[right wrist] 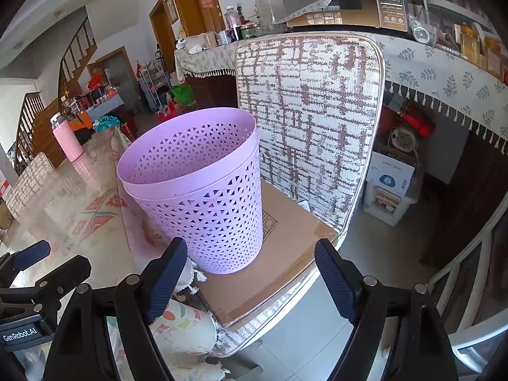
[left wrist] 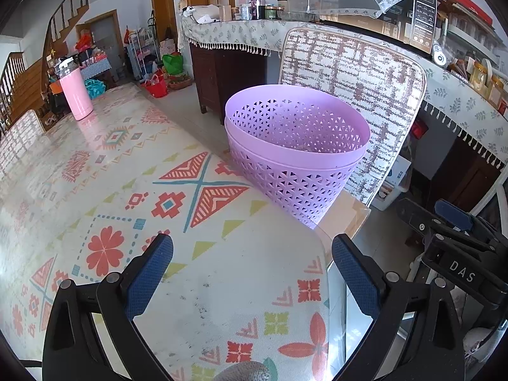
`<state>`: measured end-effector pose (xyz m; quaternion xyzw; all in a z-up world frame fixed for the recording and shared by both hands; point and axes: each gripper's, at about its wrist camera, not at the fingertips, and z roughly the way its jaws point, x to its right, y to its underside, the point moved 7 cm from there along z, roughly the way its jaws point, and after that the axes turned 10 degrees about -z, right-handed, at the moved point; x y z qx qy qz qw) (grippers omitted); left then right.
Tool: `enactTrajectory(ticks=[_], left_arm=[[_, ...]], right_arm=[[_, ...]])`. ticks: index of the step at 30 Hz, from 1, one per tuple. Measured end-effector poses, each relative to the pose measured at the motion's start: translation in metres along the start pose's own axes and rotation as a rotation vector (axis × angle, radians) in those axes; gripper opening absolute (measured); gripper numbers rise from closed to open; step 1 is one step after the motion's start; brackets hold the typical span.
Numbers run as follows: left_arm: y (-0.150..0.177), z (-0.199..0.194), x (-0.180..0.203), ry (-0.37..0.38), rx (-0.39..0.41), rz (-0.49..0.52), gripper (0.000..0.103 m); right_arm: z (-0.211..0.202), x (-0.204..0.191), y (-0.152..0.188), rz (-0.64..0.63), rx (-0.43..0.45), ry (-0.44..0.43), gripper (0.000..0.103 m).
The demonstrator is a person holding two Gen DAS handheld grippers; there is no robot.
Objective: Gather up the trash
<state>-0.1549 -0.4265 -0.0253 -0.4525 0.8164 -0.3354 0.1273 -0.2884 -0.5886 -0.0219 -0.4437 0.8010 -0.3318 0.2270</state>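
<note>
A purple perforated trash basket (left wrist: 295, 146) stands on a cardboard box (right wrist: 273, 266) on a chair seat beside the table; it also shows in the right wrist view (right wrist: 203, 190). My left gripper (left wrist: 252, 260) is open and empty above the patterned tablecloth (left wrist: 127, 190), short of the basket. My right gripper (right wrist: 250, 273) is open and empty, in front of the basket's base and the box. No trash item shows on the table in either view. The right gripper also shows at the right edge of the left wrist view (left wrist: 457, 244).
A woven chair back (right wrist: 311, 127) rises behind the basket. A pink thermos (left wrist: 76, 95) stands at the far end of the table. A sideboard with a fringed cloth (left wrist: 349, 31) carries jars, a food cover and a microwave. Tiled floor lies to the right.
</note>
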Motion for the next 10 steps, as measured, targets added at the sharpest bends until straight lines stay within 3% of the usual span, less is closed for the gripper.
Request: enactTrajectory(ticks=[10], left_arm=[[0.0018,0.0051,0.0056,0.03,-0.036,0.007,0.1]], right_arm=[[0.0027,0.002,0.0,0.008,-0.008,0.002,0.087]])
